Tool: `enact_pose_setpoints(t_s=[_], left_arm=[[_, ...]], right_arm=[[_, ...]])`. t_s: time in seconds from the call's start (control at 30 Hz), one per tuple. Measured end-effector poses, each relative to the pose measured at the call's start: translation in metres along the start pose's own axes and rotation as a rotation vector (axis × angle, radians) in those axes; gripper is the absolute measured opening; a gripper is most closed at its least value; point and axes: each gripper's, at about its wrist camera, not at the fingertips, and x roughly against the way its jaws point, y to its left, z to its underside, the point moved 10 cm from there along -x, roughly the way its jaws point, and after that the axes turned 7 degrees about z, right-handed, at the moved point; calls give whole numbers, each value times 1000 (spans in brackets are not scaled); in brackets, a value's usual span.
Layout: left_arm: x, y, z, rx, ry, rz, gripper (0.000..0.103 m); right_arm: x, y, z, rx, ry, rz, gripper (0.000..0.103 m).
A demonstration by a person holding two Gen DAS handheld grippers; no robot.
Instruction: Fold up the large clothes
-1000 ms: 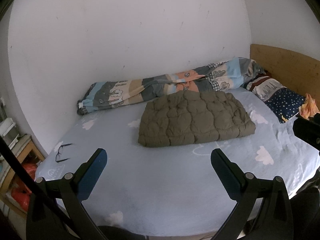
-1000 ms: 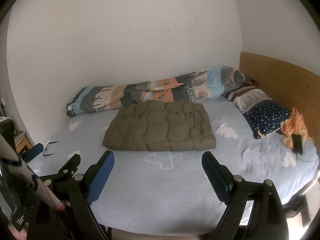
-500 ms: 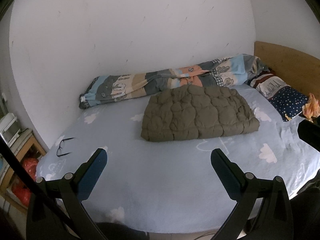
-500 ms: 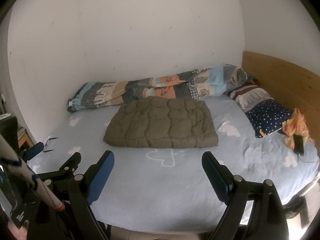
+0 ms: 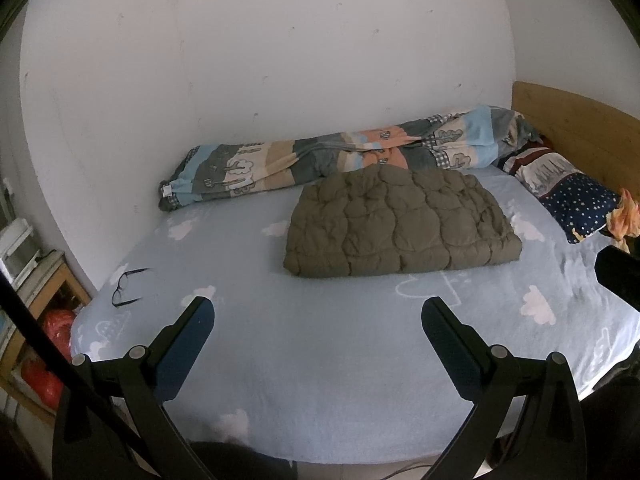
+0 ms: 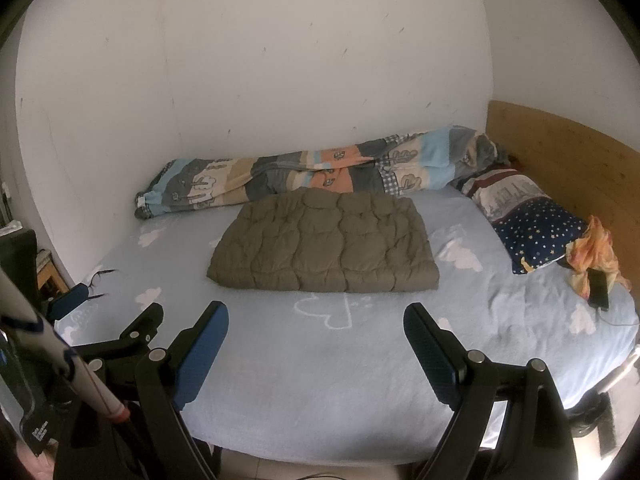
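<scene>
An olive quilted padded garment (image 5: pixel 400 226) lies folded into a flat rectangle in the middle of the bed (image 5: pixel 320 360); it also shows in the right wrist view (image 6: pixel 324 246). My left gripper (image 5: pixel 318 320) is open and empty above the bed's near edge, well short of the garment. My right gripper (image 6: pixel 316 326) is open and empty too, held at the near edge. The left gripper also shows at the left of the right wrist view (image 6: pixel 104 308).
A rolled patterned duvet (image 5: pixel 340 156) lies along the wall. A starry pillow (image 6: pixel 532 224), an orange cloth (image 6: pixel 596 256) and a phone (image 6: pixel 599 290) lie at the right by the wooden headboard (image 6: pixel 560 152). Glasses (image 5: pixel 126 286) lie at the bed's left. A shelf (image 5: pixel 28 300) stands left.
Both grippers have drawn back and lifted slightly from the bed; the garment appears a little farther away. Both stay open. The garment has not moved.
</scene>
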Motion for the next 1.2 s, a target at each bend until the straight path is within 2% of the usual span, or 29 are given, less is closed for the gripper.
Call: enact_pose_setpoints(t_s=[1.2], left_arm=[[-4,10,5,20,18,-13,103]], right_arm=[[-14,4,13,43,39,-8,93]])
